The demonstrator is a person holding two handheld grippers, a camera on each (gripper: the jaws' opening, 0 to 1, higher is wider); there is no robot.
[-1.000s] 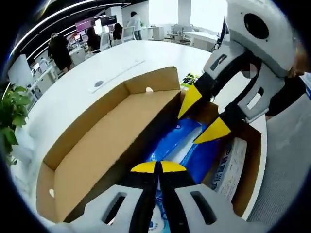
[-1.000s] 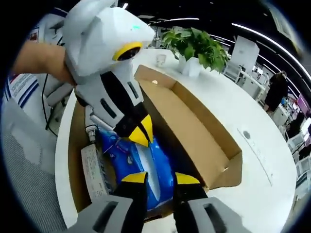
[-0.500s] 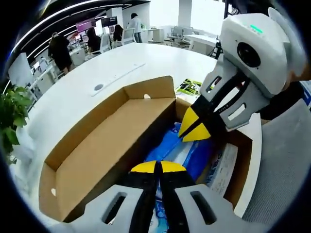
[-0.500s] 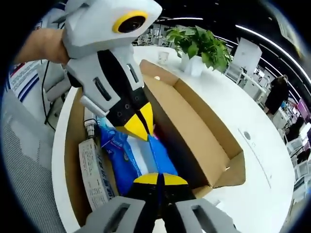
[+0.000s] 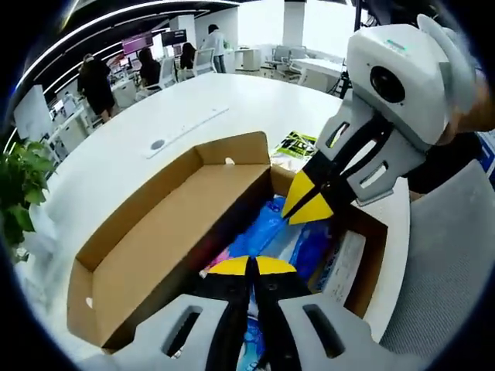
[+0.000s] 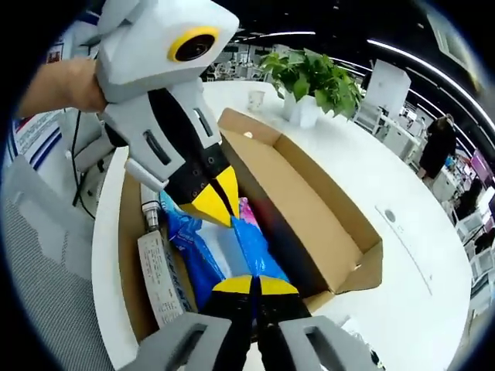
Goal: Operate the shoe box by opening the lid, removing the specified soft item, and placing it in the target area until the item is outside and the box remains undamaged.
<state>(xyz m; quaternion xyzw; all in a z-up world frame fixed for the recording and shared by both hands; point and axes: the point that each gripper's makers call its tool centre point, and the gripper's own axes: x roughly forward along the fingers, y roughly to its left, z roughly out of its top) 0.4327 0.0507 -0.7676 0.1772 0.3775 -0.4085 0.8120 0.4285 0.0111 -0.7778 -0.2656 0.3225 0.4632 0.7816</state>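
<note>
On the white table [image 5: 155,108] our shoe box [image 6: 325,224] lies with its lid folded back. We pinch the blue soft pack [image 6: 247,247] with left gripper [image 5: 247,267] and right gripper [image 6: 249,284], jaws closed on it, partly raised inside; placing remains.

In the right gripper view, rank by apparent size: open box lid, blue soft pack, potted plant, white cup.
1. Open box lid
2. Blue soft pack and potted plant: similar; the plant is farther off, so unranked.
3. White cup
</note>
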